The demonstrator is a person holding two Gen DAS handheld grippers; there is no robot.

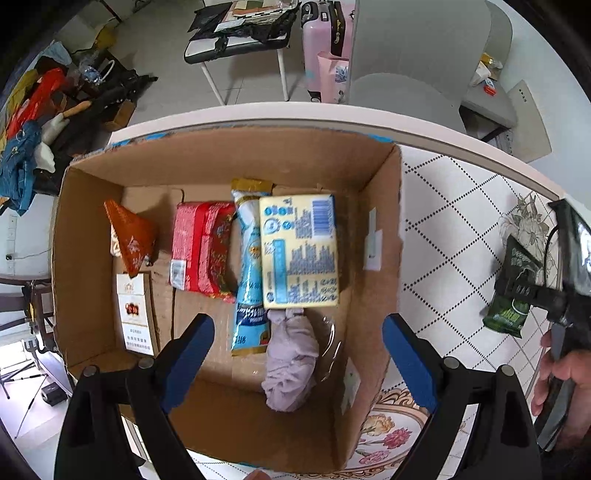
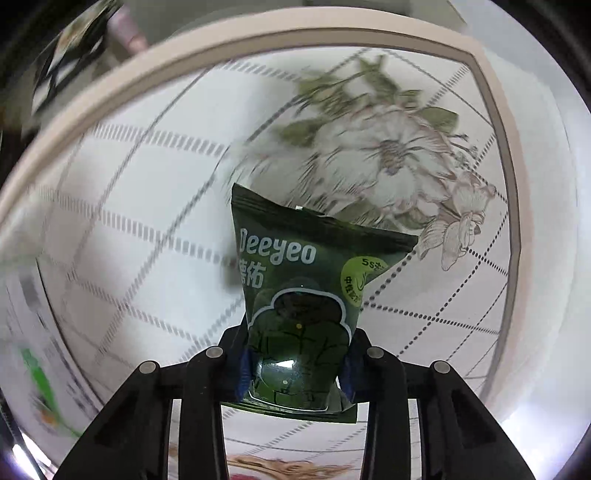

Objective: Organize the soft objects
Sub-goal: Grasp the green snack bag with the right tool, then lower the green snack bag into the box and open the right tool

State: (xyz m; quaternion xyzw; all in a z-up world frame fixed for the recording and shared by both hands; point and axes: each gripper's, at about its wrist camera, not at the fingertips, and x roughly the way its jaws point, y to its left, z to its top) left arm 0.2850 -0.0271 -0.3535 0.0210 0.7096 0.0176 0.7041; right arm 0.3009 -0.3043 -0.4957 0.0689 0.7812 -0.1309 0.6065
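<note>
An open cardboard box [image 1: 380, 236] stands on the table. In it lie a yellow tissue pack [image 1: 299, 251], a blue sachet [image 1: 249, 273], a red pack [image 1: 201, 247], an orange pack [image 1: 131, 236], a white carton [image 1: 135, 314] and a lilac cloth bundle [image 1: 291, 365]. My left gripper [image 1: 297, 363] is open above the box's near side, over the cloth, holding nothing. My right gripper [image 2: 295, 373] is shut on a dark green Deeyeo packet [image 2: 306, 291], lifted above the tablecloth; it also shows in the left wrist view [image 1: 515, 291], right of the box.
The table has a white diamond-pattern cloth with flowers [image 1: 454, 236] and a pale rounded edge [image 2: 122, 85]. Beyond it are a grey chair [image 1: 406, 92], a pink suitcase [image 1: 325, 48], a cluttered small table [image 1: 240, 33] and clothes on the floor [image 1: 22, 162].
</note>
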